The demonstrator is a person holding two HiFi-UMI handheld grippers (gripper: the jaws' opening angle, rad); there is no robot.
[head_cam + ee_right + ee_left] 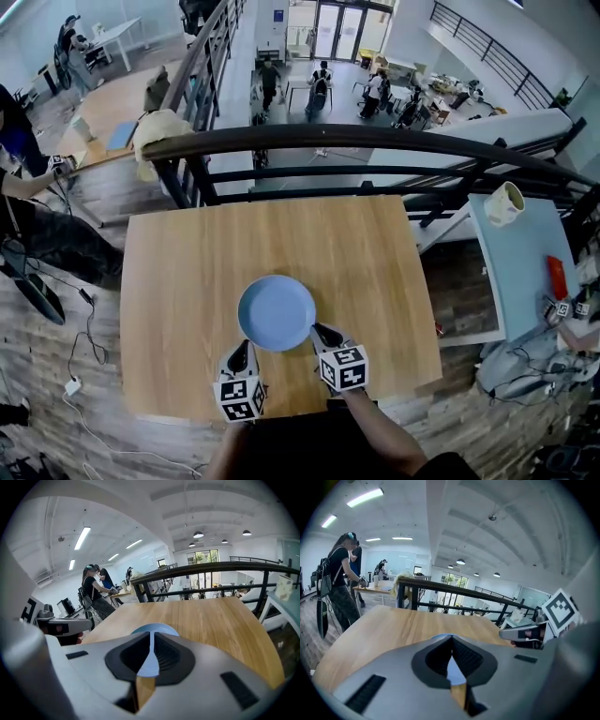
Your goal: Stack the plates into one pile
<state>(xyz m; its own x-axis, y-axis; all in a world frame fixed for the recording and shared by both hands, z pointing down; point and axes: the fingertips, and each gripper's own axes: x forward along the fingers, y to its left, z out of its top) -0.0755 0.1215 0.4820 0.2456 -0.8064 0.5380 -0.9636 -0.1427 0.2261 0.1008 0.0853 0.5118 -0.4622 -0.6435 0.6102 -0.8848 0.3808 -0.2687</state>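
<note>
A round blue plate (277, 312) lies on the wooden table (187, 272), near its front edge. I cannot tell whether more plates lie under it. My left gripper (240, 349) rests just short of the plate's front left rim, jaws shut and empty. My right gripper (323, 332) sits at the plate's front right rim, its tip right beside the edge, jaws shut with nothing between them. In the left gripper view the plate (455, 671) shows beyond the closed jaws of that gripper (451, 637). In the right gripper view the plate (155, 629) lies just past the closed tips of the right gripper (151, 633).
A black railing (356, 141) runs along the table's far edge, with a drop to a lower floor behind it. A pale blue side table (525, 262) at the right holds a mug (504, 202) and a red item (556, 277). A person (28, 216) stands at the far left.
</note>
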